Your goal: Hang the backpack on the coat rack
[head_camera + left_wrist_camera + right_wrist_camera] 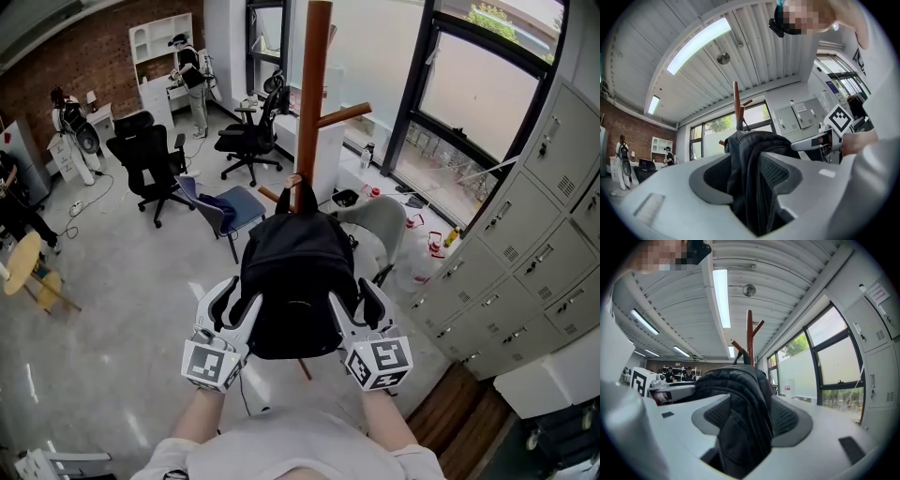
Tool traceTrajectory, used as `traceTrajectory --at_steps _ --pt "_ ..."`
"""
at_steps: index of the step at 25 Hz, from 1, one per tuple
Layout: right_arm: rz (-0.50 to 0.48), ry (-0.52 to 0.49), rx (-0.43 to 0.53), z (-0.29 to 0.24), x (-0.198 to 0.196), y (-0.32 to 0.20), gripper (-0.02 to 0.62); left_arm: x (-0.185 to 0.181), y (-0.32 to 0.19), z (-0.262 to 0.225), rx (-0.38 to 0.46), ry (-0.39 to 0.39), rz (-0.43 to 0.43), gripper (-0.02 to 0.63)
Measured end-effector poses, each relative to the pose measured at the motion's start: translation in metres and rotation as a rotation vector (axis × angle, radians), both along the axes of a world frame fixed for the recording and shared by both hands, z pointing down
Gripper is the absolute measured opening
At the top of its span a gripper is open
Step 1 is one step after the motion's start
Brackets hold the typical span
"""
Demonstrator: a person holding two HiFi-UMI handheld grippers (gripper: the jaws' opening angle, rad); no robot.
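Between the two grippers hangs the backpack, upright, its top loop apparently caught on the rack at the far side, so its long axis runs straight down from there toward the near side. Left gripper and right gripper flank its lower sides, equally near, each with jaws spread wide and a fold of the bag's side lying loose between them, not pinched. Since the bag lies just beyond both sets of jaws, the likely next move is drawing both hands back nearward, clear of the fabric.
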State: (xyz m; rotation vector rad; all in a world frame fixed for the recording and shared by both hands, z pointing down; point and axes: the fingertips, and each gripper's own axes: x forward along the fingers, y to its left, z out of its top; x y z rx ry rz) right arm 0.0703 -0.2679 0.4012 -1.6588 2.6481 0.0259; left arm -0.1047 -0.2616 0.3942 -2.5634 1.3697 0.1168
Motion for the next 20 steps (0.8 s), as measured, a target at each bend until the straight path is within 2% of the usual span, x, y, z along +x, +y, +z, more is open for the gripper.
traceTrajectory --at_steps 2,9,14,17,20 --pt "0.004 0.001 0.0 0.001 0.002 0.001 0.242 -0.003 0.002 0.001 0.007 -0.011 -0.013 0.181" --pt "0.043 0.009 0.002 0.004 0.017 0.008 0.242 -0.025 0.008 -0.001 0.011 0.046 -0.072 0.179" --pt "0.047 0.002 -0.009 0.009 0.025 0.013 0.24 -0.032 0.012 0.006 0.002 0.039 -0.108 0.178" --pt "0.072 0.001 0.002 0.01 0.031 0.017 0.167 -0.034 0.015 0.012 -0.016 0.037 -0.12 0.141" --pt "0.09 0.003 0.002 0.014 0.039 0.019 0.113 -0.036 0.017 0.019 -0.035 0.038 -0.142 0.067"
